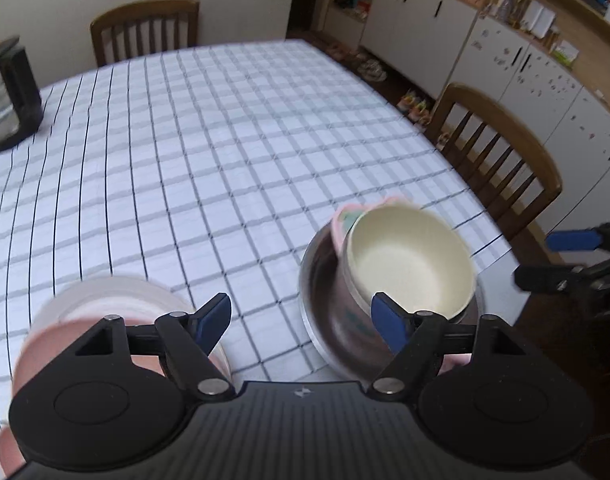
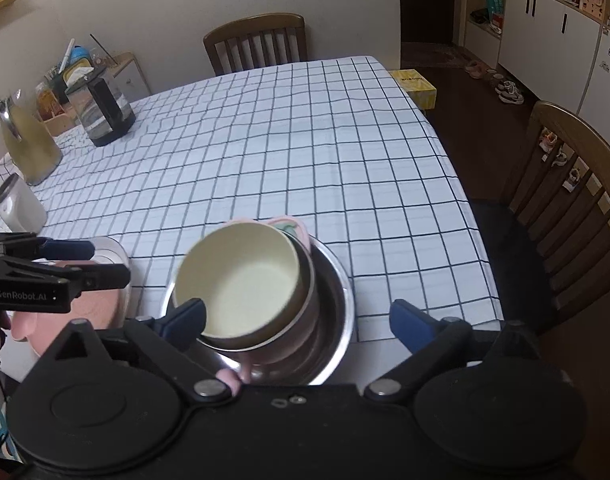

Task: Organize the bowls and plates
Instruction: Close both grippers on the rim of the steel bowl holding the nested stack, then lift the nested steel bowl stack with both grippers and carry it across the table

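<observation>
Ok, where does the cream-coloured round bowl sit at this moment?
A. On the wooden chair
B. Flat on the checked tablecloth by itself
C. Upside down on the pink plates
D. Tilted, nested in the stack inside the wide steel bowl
D: the cream-coloured round bowl leans tilted in the stack inside the wide steel bowl, near the table's edge.

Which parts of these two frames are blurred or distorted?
Left wrist view: cream bowl and the pink dishes at lower left are motion-smeared, and the tablecloth grid bows from the fisheye. Right wrist view: the cream bowl is soft-edged, the far tablecloth sharper, the corners dark.
</observation>
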`<action>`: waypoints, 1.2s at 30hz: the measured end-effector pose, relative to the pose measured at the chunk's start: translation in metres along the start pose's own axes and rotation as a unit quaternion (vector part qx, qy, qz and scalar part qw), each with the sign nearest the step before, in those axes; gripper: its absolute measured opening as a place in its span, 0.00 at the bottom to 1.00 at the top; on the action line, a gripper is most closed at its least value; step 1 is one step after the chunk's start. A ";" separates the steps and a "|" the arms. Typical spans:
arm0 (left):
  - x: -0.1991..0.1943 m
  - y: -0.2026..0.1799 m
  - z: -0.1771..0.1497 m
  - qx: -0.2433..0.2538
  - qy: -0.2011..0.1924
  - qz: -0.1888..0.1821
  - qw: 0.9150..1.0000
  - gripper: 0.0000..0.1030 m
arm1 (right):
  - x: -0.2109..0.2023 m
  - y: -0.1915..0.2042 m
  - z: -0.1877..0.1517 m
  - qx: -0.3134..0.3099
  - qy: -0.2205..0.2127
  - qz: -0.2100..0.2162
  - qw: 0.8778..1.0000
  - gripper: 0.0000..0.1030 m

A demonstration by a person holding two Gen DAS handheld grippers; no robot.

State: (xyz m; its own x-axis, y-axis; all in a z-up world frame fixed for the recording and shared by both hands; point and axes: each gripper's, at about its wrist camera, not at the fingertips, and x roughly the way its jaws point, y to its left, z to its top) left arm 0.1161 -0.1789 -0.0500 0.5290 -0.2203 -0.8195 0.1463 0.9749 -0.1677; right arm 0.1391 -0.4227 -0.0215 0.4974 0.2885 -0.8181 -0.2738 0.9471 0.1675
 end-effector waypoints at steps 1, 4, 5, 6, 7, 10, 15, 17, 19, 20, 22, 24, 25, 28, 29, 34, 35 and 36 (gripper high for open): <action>0.005 0.001 -0.002 -0.005 0.007 0.001 1.000 0.75 | 0.004 -0.003 -0.002 -0.002 0.004 -0.003 1.000 0.97; 0.018 0.003 -0.009 -0.011 0.015 0.007 1.000 0.75 | 0.015 -0.018 -0.005 0.010 0.018 -0.004 1.000 0.97; 0.021 0.002 -0.011 -0.010 0.018 0.010 1.000 0.75 | 0.019 -0.024 -0.006 0.016 0.022 -0.004 1.000 0.96; 0.025 0.002 -0.012 -0.009 0.019 0.012 1.000 0.75 | 0.023 -0.029 -0.006 0.022 0.025 -0.003 0.999 0.95; 0.028 0.001 -0.012 -0.010 0.020 0.013 1.000 0.75 | 0.027 -0.034 -0.006 0.027 0.028 -0.003 0.999 0.95; 0.039 0.001 -0.012 -0.019 0.029 0.020 0.999 0.75 | 0.040 -0.046 -0.006 0.033 0.038 -0.001 0.999 0.90; 0.053 -0.003 -0.014 -0.023 0.046 0.034 0.998 0.73 | 0.062 -0.055 -0.005 0.029 0.062 0.008 0.998 0.77; 0.057 -0.003 -0.014 -0.026 0.051 0.035 0.998 0.65 | 0.067 -0.056 -0.004 0.025 0.067 0.018 0.997 0.73; 0.062 -0.004 -0.015 -0.032 0.059 0.037 0.997 0.58 | 0.072 -0.055 -0.002 0.018 0.072 0.021 0.997 0.71; 0.064 -0.004 -0.015 -0.034 0.062 0.037 0.997 0.56 | 0.075 -0.054 -0.001 0.015 0.075 0.024 0.997 0.69; 0.067 -0.005 -0.016 -0.040 0.069 0.034 0.996 0.50 | 0.080 -0.053 0.001 0.010 0.082 0.030 0.996 0.62; 0.069 -0.007 -0.016 -0.046 0.073 0.029 0.996 0.40 | 0.085 -0.051 0.003 0.003 0.091 0.036 0.995 0.54; 0.070 -0.007 -0.016 -0.049 0.074 0.027 0.996 0.39 | 0.087 -0.051 0.004 0.002 0.094 0.039 0.995 0.52; 0.071 -0.010 -0.015 -0.056 0.078 0.024 0.995 0.31 | 0.092 -0.049 0.006 -0.001 0.105 0.050 0.993 0.42; 0.072 -0.011 -0.015 -0.058 0.080 0.025 0.995 0.29 | 0.093 -0.048 0.007 -0.002 0.107 0.052 0.993 0.39; 0.074 -0.014 -0.014 -0.073 0.090 0.023 0.993 0.22 | 0.095 -0.044 0.010 -0.009 0.117 0.064 0.991 0.27; 0.074 -0.014 -0.014 -0.074 0.092 0.024 0.993 0.20 | 0.096 -0.044 0.011 -0.010 0.119 0.065 0.991 0.26; 0.075 -0.015 -0.014 -0.075 0.095 0.024 0.992 0.18 | 0.096 -0.043 0.011 -0.011 0.121 0.065 0.990 0.25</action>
State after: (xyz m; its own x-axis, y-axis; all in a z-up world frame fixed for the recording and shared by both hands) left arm 0.1422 -0.2100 -0.1168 0.3637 -0.1776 -0.9144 -0.0083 0.9810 -0.1939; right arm 0.2077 -0.4340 -0.1014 0.2453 0.3632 -0.8989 -0.3418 0.9001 0.2704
